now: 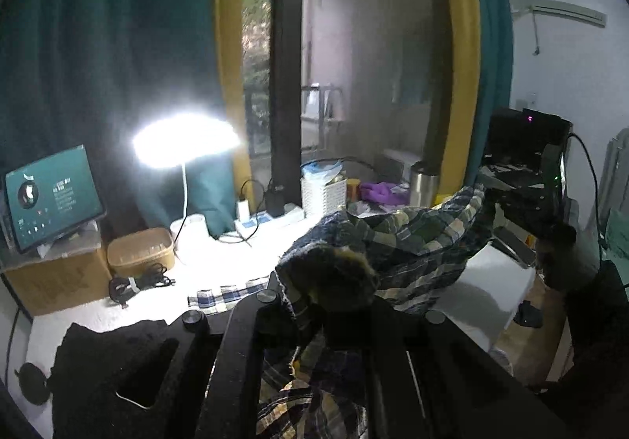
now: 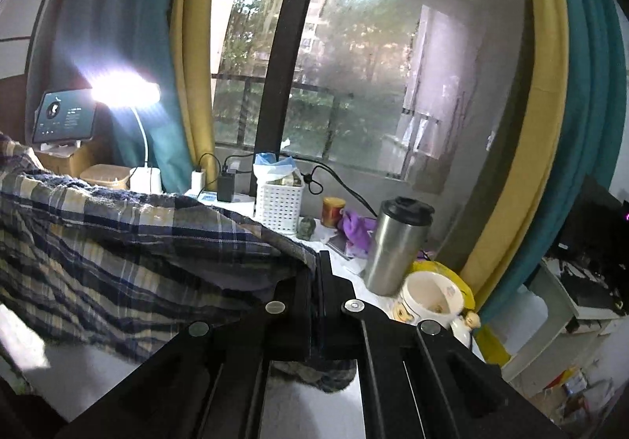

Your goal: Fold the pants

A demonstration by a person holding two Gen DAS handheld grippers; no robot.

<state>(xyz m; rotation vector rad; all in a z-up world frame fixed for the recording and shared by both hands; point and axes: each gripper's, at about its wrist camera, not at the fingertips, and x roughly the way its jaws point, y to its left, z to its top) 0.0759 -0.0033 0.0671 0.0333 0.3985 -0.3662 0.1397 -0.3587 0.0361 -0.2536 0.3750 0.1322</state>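
I have the plaid pants pinched at both ends and lifted off the white counter. My right tool is clamped tight on one edge of the cloth, its fingers pressed together on the fabric. My left tool is closed on a bunched corner, and the cloth spans between the two above the counter. The lit desk lamp stands at the far edge, the steel tumbler towards the far right corner.

Bare white surface under the right gripper is passable; steel tumbler, mug and white basket crowd the window side
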